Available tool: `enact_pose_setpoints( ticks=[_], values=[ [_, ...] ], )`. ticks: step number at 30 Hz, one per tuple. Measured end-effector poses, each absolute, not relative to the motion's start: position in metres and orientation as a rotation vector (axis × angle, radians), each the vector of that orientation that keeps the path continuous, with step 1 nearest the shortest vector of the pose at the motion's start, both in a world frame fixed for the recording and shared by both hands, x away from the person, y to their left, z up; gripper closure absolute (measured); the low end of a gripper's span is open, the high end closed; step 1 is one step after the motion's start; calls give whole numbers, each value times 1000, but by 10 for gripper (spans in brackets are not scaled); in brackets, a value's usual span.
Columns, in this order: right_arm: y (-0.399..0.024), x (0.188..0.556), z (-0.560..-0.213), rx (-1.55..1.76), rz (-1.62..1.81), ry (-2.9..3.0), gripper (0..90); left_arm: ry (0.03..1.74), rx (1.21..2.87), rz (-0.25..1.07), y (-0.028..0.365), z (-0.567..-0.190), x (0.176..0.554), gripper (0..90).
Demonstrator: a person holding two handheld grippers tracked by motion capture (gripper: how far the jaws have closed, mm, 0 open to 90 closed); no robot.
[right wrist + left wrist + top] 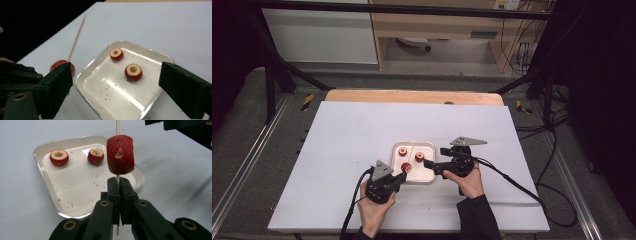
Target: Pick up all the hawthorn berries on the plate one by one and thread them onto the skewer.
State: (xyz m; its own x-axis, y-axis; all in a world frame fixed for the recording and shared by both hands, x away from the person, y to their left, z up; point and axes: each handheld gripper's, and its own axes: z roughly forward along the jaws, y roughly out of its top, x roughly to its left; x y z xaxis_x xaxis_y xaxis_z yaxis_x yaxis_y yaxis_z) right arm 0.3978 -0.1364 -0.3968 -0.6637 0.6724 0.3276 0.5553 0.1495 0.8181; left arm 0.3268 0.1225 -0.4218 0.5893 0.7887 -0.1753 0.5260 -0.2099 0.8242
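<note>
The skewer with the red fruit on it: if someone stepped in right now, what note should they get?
Left tool: shut on the skewer, held upright, one cored fruit piece threaded on it.
Right tool: open, holding nothing, over the tray.
Tray: two cored pieces left, the near piece and the far piece, lying apart.
Done: one piece is on the skewer.
Left: probably pick up each remaining piece with the right tool and thread it on.
</note>
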Motion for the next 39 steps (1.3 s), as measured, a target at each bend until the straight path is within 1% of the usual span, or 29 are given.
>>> enact_pose_setpoints(
  ticks=[11, 19, 27, 28, 39],
  values=[
    [-140, 409, -398, 1120, 1262, 2448, 67, 1045, 1907, 328, 147, -430, 316, 882],
    [-127, 420, -397, 1059, 1075, 2578, 66, 1031, 1922, 336, 155, -430, 313, 882],
    [-115, 436, -394, 1023, 971, 2640, 70, 1037, 1925, 328, 162, -432, 313, 882],
    [-113, 437, -394, 1017, 957, 2651, 72, 999, 1921, 345, 163, -433, 315, 881],
    [-95, 455, -394, 1028, 892, 2733, 102, 1016, 1919, 331, 167, -436, 314, 881]
  ],
)
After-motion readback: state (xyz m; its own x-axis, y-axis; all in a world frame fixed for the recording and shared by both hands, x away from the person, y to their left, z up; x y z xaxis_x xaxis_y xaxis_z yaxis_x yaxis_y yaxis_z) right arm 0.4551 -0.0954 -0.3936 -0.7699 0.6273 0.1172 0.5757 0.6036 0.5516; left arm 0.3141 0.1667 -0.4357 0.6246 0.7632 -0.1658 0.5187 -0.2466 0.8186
